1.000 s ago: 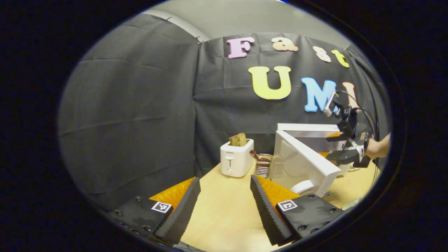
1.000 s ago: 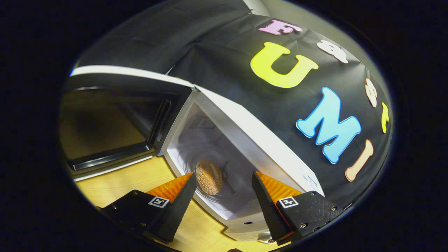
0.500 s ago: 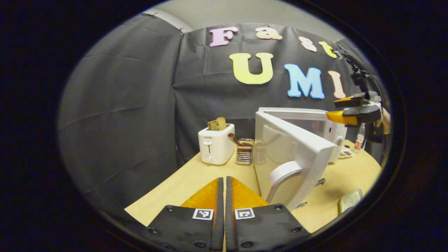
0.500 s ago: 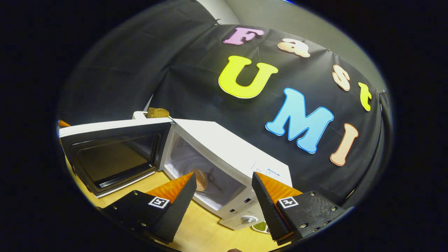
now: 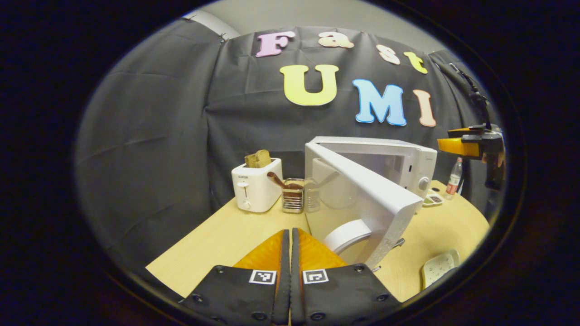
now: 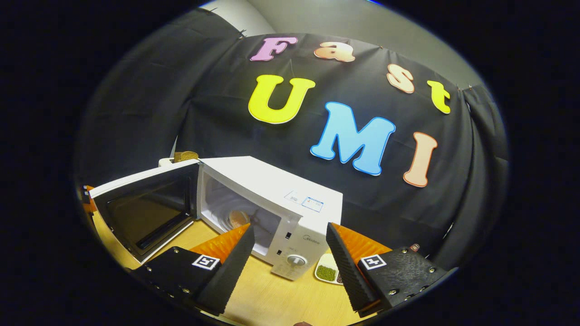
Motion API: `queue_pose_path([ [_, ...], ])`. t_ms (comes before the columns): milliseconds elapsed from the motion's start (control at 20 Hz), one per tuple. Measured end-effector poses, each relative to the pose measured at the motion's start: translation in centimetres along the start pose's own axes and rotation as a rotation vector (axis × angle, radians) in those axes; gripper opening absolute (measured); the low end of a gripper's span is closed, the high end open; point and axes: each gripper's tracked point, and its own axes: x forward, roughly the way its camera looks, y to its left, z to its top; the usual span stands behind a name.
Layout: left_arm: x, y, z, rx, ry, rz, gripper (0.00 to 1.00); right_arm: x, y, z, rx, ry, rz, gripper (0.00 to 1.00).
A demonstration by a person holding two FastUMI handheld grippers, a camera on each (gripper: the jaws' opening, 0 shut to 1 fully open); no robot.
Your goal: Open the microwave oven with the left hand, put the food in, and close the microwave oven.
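Note:
A white microwave oven [image 5: 398, 156] [image 6: 272, 190] stands on the wooden table with its door [image 5: 362, 194] [image 6: 145, 208] swung wide open. A round brown piece of food [image 6: 236, 218] lies on the turntable inside. My left gripper [image 5: 287, 235] is shut with nothing in it, just left of the door's curved white handle [image 5: 346, 233]. My right gripper [image 6: 290, 246] is open and empty, pulled back in front of the oven's control panel [image 6: 294, 256]. In the left gripper view the right gripper [image 5: 473, 146] hangs at the far right, above the table.
A white toaster [image 5: 253, 188] with bread in it stands at the back left, a metal holder [image 5: 293, 199] with spoons beside it. A small dish [image 6: 327, 271] sits by the oven's right side, a bottle [image 5: 454, 181] behind it. A pale tray [image 5: 437, 268] lies near the table edge.
My left gripper closed and came up beside the door handle. My right gripper drew back out of the oven, leaving the food on the turntable.

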Motion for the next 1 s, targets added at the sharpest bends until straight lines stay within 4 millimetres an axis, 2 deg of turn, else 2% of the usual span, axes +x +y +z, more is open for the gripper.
queue_pose_path([
  [200, 0.7, -4.4, 0.9, 0.033, -0.004, -0.081, 0.07, -1.6, -1.6, -1.2, 0.05, 0.011, -0.021, 0.97],
  [600, 2.9, -13.8, 3.0, 0.088, -0.026, -0.241, 0.06, -5.6, -6.1, -3.4, 0.113, 0.031, -0.091, 0.97],
  [1000, 5.8, -21.3, 4.7, 0.135, -0.038, -0.37, 0.08, -10.1, -11.1, -6.0, 0.173, 0.058, -0.209, 0.97],
])
